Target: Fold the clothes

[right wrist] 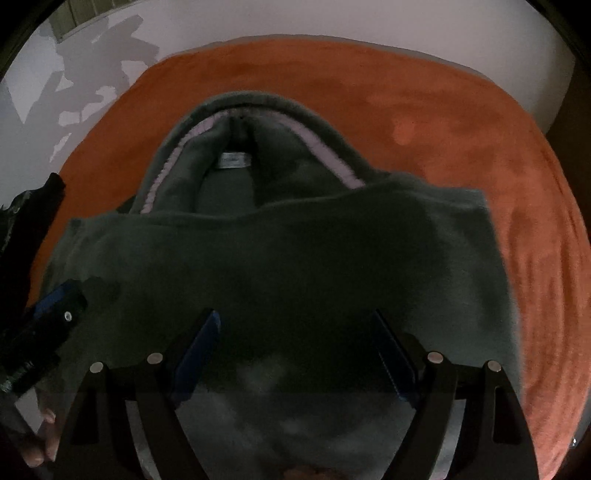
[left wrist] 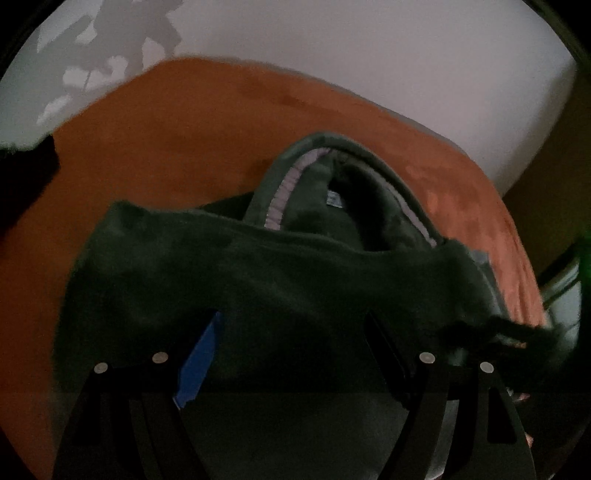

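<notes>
— On the orange cover (right wrist: 461, 155), why is the hoodie (right wrist: 280, 258) laid flat, hood (right wrist: 255, 122) away?
— So a fold can be taken. Both the left gripper (left wrist: 291, 325) and the right gripper (right wrist: 295, 325) are held apart above it; nothing is clamped.

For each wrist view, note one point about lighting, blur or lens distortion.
Left wrist view: dim, the dark green hoodie smeared by motion blur at its right edge. Right wrist view: fisheye bends the orange blanket into an arc; hard shadows fall on the white wall.
</notes>
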A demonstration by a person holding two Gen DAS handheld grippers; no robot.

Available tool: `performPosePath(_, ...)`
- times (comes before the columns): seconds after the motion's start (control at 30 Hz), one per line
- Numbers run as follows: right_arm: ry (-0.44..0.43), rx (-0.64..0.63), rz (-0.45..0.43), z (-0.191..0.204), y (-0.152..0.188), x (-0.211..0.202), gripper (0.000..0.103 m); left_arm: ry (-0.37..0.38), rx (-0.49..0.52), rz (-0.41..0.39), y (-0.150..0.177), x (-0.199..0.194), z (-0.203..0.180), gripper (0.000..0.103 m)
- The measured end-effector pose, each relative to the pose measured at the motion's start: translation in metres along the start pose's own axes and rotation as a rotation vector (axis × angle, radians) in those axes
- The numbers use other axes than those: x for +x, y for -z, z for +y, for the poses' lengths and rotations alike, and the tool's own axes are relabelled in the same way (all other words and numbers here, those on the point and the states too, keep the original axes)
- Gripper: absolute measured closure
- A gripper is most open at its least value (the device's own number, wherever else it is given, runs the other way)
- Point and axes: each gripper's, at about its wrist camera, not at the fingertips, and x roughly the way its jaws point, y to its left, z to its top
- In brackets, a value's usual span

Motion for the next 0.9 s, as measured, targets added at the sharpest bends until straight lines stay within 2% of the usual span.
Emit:
performPosePath(0.17,-0.066,0.177,-0.029,-0.025,0.015,-0.005,0.02,-0.014,0.006,0.065,0.016,0.007,0.008,0.023)
performPosePath(0.27,-0.137,0.266,-0.135,-0.031,0.026,0.004,0.019,-0.013,0.049,0.08,0.022,0.02,0.011,0.023)
performPosePath(0.37,-0.195,0.318,-0.267,-0.034,0.032,0.012,0.008,-0.003,0.083,0.061,0.027,0.031,0.012,0.022)
performPosePath(0.47,-0.172,0.222,-0.273,-0.027,0.032,0.022,0.007,-0.022,0.121,0.058,0.028,0.041,0.009,0.02)
performPosePath(0.57,-0.08,0.034,-0.259,-0.008,0.027,0.034,0.001,-0.009,0.101,0.05,0.026,0.05,0.013,0.018)
performPosePath(0.67,-0.033,-0.003,-0.257,-0.002,0.032,0.044,0.0,-0.002,0.088,0.049,0.027,0.063,0.02,0.017)
performPosePath(0.77,-0.03,-0.009,-0.277,0.0,0.034,0.047,0.0,-0.016,0.132,0.035,0.031,0.069,0.017,0.015)
performPosePath(0.9,-0.03,-0.024,-0.262,-0.001,0.032,0.048,0.0,-0.039,0.142,0.036,0.029,0.064,0.014,0.014)
